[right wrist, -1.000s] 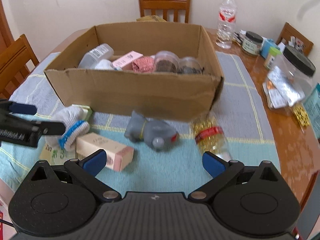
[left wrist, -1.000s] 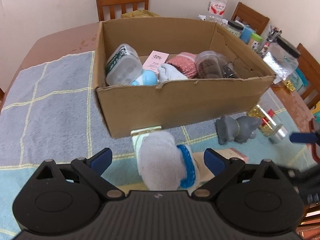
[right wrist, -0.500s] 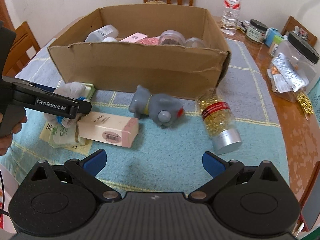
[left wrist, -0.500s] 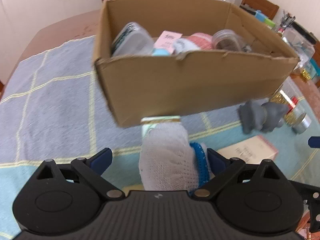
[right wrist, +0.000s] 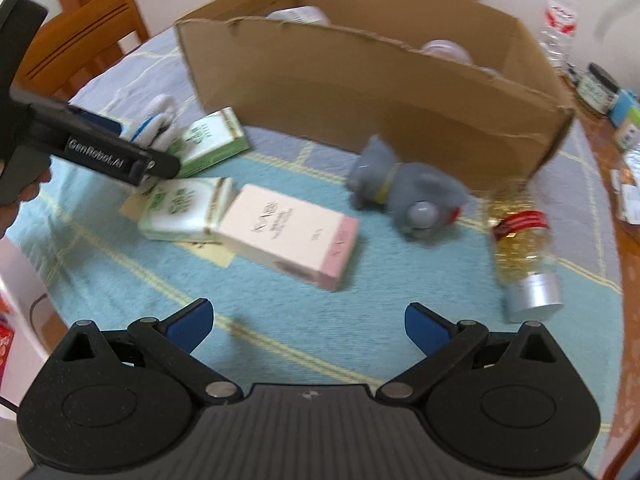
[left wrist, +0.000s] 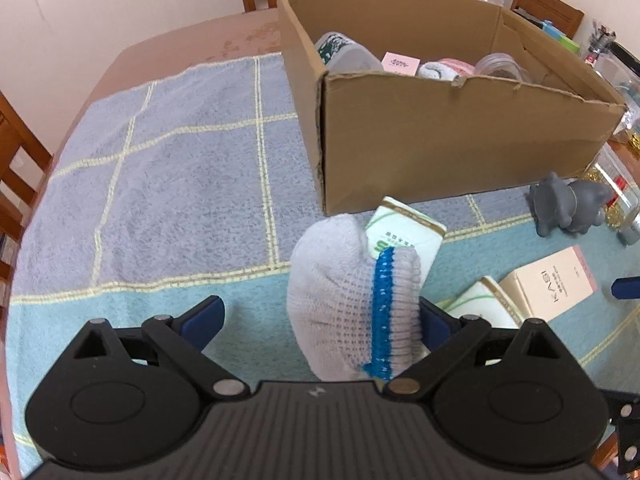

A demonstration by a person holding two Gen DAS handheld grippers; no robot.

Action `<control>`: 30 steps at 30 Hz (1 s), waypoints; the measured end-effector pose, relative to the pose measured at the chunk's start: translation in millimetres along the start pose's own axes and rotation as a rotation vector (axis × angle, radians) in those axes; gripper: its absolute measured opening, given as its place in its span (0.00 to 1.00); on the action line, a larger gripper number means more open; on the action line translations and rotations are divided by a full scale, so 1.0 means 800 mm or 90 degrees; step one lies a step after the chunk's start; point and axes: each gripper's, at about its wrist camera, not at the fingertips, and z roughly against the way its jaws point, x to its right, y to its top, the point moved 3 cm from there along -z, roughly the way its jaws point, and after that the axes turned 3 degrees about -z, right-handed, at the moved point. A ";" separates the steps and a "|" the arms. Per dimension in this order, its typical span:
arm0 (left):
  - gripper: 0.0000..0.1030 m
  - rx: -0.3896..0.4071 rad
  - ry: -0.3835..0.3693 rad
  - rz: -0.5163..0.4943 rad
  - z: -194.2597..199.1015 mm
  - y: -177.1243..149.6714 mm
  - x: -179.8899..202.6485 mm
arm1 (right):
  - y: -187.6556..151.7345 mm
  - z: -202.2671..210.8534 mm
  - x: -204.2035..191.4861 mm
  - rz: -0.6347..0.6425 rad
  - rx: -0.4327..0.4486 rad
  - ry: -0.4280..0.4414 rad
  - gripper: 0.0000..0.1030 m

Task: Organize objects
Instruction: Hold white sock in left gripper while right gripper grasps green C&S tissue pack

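A white knit glove with a blue band point(left wrist: 352, 304) lies between the fingers of my left gripper point(left wrist: 318, 320), which is open; the glove presses against the right finger. It leans on a green-and-white packet point(left wrist: 404, 236) in front of the cardboard box point(left wrist: 440, 140). My right gripper point(right wrist: 308, 320) is open and holds nothing, low over the teal cloth. Just ahead of it lie a cream-and-pink carton point(right wrist: 288, 236), a second green-and-white packet point(right wrist: 188, 208), a grey toy animal point(right wrist: 404, 196) and a bottle of gold filling with a silver cap point(right wrist: 524, 256). The right wrist view is blurred.
The cardboard box point(right wrist: 360, 92) holds a jar, a pink card, cloths and clear tubs. Jars and a water bottle point(right wrist: 558, 12) crowd the table's right side. Wooden chairs point(right wrist: 76, 40) ring the table. A person's hand point(right wrist: 16, 200) holds the left gripper point(right wrist: 104, 156).
The left gripper has swung left and closed in on the glove, which now sits against its right finger. The right gripper has dropped lower and nearer the carton.
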 end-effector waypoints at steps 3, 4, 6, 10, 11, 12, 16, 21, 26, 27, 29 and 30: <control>0.95 0.002 -0.010 -0.020 0.003 -0.003 -0.008 | -0.001 -0.003 -0.016 0.011 0.001 0.007 1.00; 0.95 0.001 -0.013 -0.026 0.003 -0.003 -0.009 | -0.001 -0.003 -0.023 0.015 0.001 0.011 1.00; 0.95 0.005 -0.026 -0.040 0.005 -0.003 -0.010 | -0.001 -0.001 -0.035 0.019 0.007 0.028 1.00; 0.95 0.012 -0.038 -0.056 0.004 -0.001 -0.017 | 0.002 -0.006 -0.064 0.013 0.004 0.086 1.00; 0.95 0.012 -0.036 -0.058 0.003 -0.001 -0.020 | 0.004 -0.008 -0.073 0.019 0.003 0.098 1.00; 0.95 0.010 -0.037 -0.059 0.002 -0.002 -0.023 | 0.005 -0.011 -0.082 0.028 0.005 0.102 1.00; 0.95 0.008 -0.040 -0.057 0.002 -0.007 -0.035 | 0.013 -0.020 -0.101 0.038 0.012 0.108 1.00; 0.95 0.006 -0.039 -0.042 0.003 -0.015 -0.054 | 0.024 -0.030 -0.099 0.023 0.017 0.095 1.00; 0.96 0.012 -0.041 -0.021 0.007 -0.019 -0.069 | 0.031 -0.035 -0.076 -0.002 0.028 0.027 1.00; 0.96 0.015 -0.040 -0.017 0.008 -0.020 -0.071 | 0.032 -0.036 -0.068 -0.015 0.028 0.012 1.00; 0.96 0.015 -0.036 -0.012 0.011 -0.022 -0.075 | 0.033 -0.038 -0.057 -0.034 0.018 0.007 1.00; 0.96 0.016 -0.036 -0.012 0.012 -0.023 -0.077 | 0.033 -0.037 -0.053 -0.043 0.016 0.012 1.00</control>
